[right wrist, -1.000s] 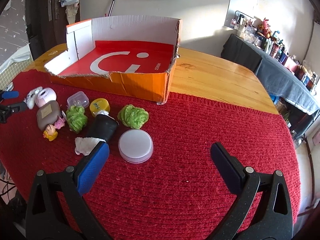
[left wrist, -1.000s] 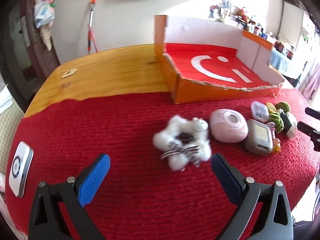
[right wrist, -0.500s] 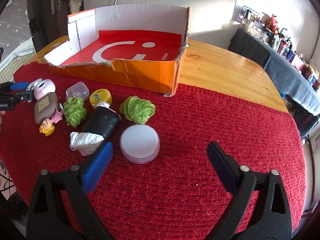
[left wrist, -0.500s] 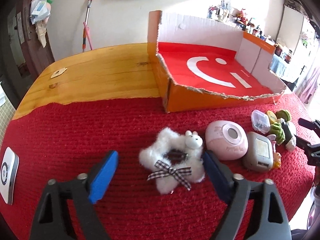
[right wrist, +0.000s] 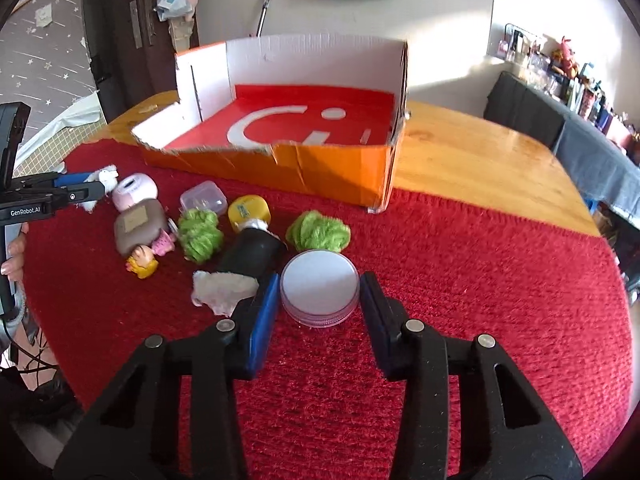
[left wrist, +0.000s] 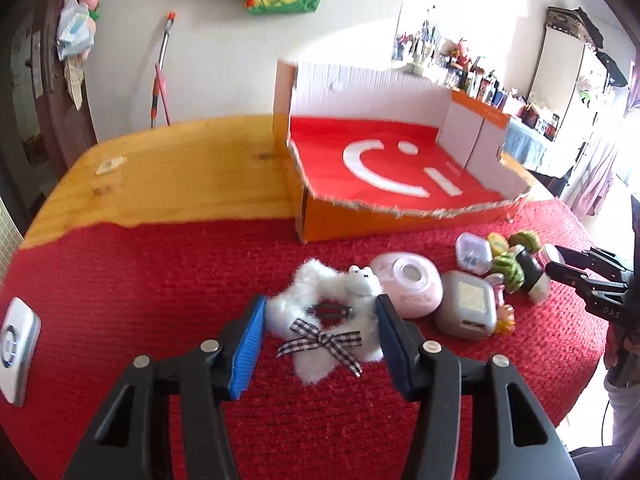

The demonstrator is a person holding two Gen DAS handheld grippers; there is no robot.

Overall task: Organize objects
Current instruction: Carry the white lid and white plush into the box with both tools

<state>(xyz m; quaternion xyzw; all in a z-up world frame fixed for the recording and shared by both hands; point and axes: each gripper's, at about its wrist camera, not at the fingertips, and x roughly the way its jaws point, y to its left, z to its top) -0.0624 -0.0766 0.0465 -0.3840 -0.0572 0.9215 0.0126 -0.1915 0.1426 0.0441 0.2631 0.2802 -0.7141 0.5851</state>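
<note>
My left gripper (left wrist: 320, 330) is closing around the white fluffy hair clip (left wrist: 326, 322) on the red mat (left wrist: 140, 280), its pads at the fur's 2 sides. My right gripper (right wrist: 319, 304) is closing on the round white jar (right wrist: 319, 286), pads at its rim. The open orange box (right wrist: 304, 164) sits beyond both, at the mat's far edge.

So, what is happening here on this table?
A person holds a gripper in each hand and is tidying small things on the red mat. The left gripper is closing around the white fluffy star; the right gripper is closing around the round clear jar. Both things sit on the mat. The orange cardboard box behind holds nothing yet.
</note>
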